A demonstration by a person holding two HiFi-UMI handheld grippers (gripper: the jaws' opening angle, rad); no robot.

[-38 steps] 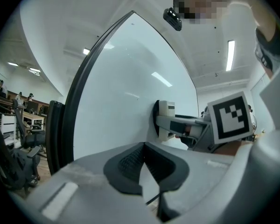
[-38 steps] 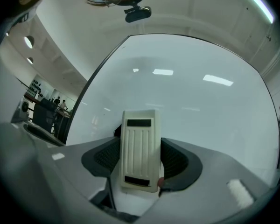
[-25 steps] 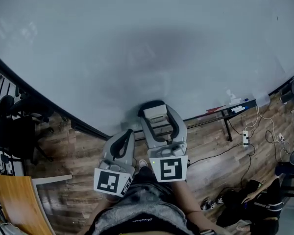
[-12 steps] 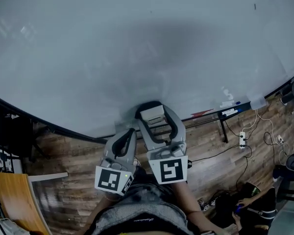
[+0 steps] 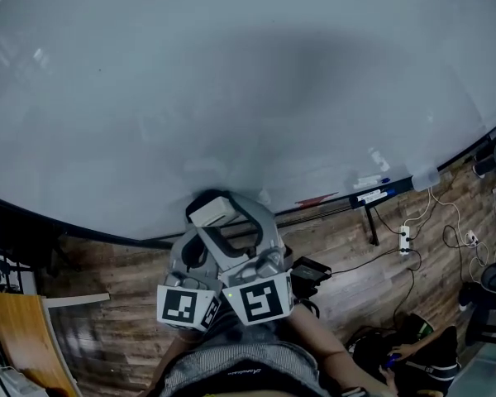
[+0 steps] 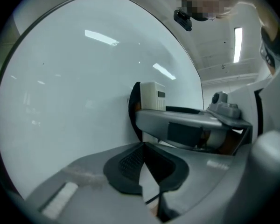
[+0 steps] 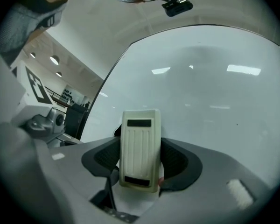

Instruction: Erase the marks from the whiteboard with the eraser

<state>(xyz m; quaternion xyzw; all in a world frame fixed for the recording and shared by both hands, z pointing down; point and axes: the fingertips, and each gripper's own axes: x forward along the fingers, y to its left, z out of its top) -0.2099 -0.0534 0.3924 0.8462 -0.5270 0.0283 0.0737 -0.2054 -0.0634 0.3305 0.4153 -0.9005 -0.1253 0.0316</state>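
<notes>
At the whiteboard, the right tool is pinching the eraser, the left tool idling pressed together. Flat, even eraser contact is being called for.

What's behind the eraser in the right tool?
The whiteboard: white surface with light reflections shows all round the eraser, which the right tool clamps. The patch directly behind the eraser is covered, so any mark there can't be seen.
</notes>
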